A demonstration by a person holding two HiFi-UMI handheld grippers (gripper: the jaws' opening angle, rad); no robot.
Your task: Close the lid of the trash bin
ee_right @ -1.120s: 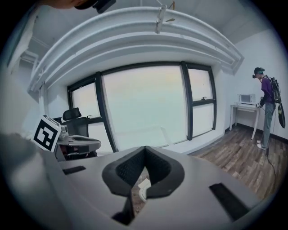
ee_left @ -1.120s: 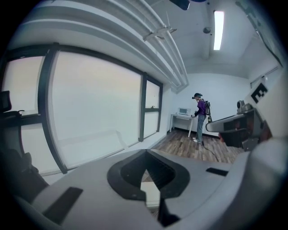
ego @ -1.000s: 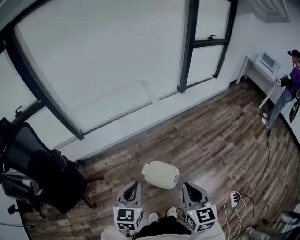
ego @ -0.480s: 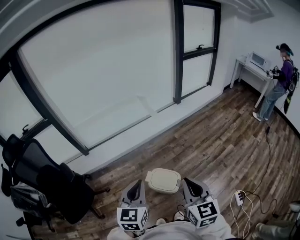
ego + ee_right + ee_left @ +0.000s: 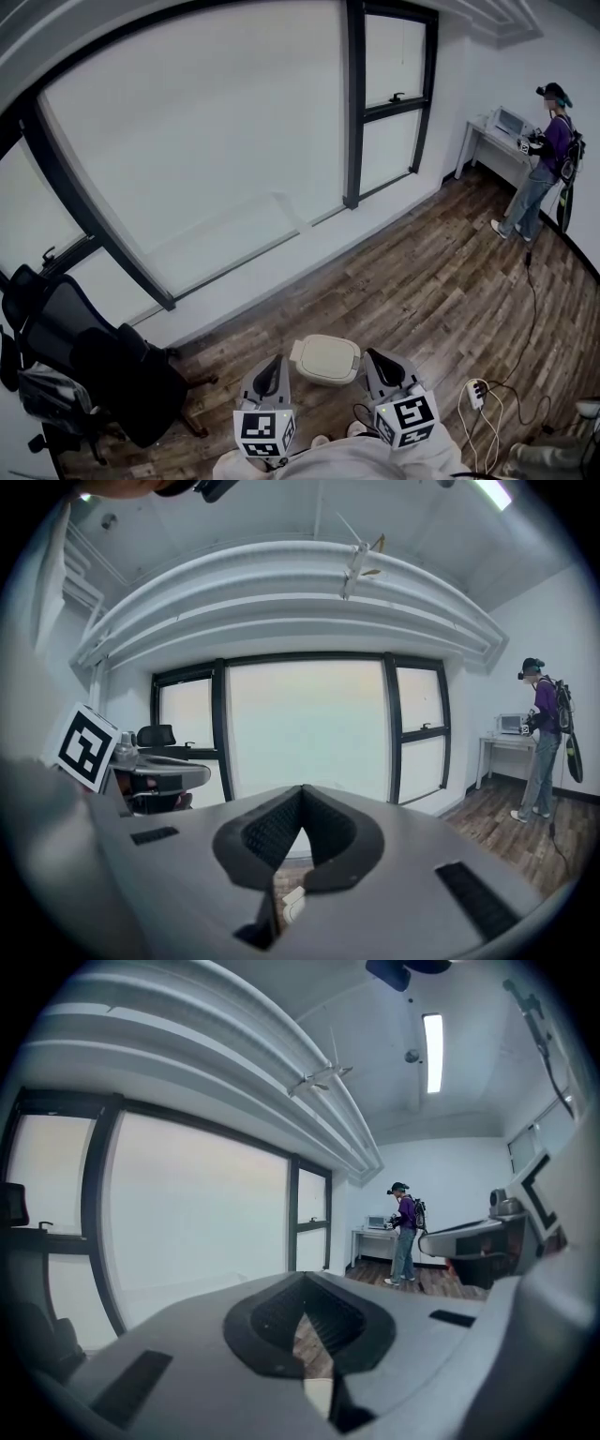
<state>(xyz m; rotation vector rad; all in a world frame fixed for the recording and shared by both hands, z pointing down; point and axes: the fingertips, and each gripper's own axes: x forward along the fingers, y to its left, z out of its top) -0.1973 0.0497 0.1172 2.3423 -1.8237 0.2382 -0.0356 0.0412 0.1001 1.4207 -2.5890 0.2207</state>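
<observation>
I see my left gripper (image 5: 273,367) and right gripper (image 5: 375,360) with fingers pressed together, empty, the closed trash bin (image 5: 325,359) between their tips

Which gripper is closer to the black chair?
Left. The left gripper is on the black chair's side of the trash bin. The right gripper is beyond the bin, farther from the chair.
</observation>
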